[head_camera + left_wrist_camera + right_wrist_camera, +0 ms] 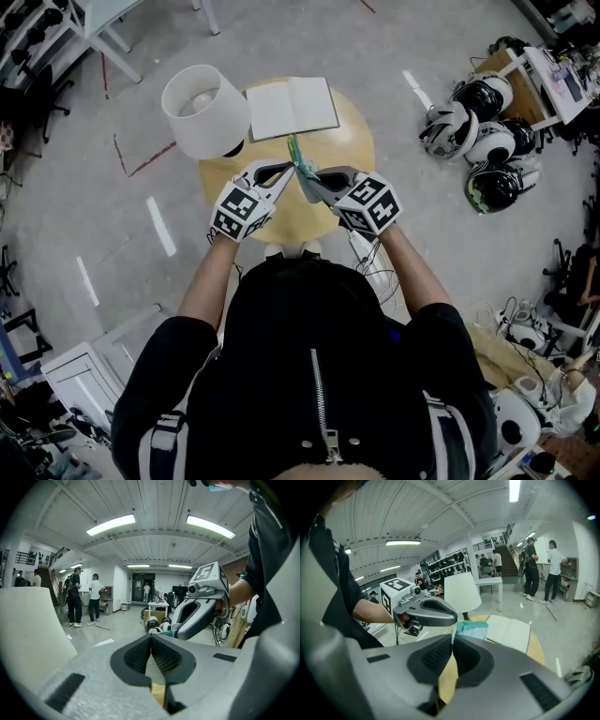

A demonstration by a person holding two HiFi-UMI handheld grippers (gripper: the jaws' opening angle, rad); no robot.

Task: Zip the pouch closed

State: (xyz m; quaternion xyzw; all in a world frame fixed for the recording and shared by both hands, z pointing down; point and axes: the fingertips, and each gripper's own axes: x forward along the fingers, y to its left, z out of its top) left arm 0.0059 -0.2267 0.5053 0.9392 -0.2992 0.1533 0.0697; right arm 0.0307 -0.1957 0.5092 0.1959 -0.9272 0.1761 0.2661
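Observation:
A teal pouch (pixel 302 167) is held upright over the round wooden table (pixel 354 141), between the tips of both grippers. My right gripper (pixel 317 180) is shut on the pouch's edge; in the right gripper view the pouch (pixel 473 629) rises just beyond the closed jaws (pixel 452 641). From the left, my left gripper (pixel 286 172) meets the pouch with its jaws shut (pixel 151 637). Nothing shows between its pads, and only a sliver of the pouch (pixel 174 631) peeks past them. Each gripper also appears in the other's view: right gripper (pixel 201 613), left gripper (pixel 426 611).
A lamp with a white shade (pixel 202 108) stands at the table's back left. An open book (pixel 292 106) lies at the back, right of the lamp. Several helmets (pixel 478 131) sit on the floor at the right. People stand far off in the room.

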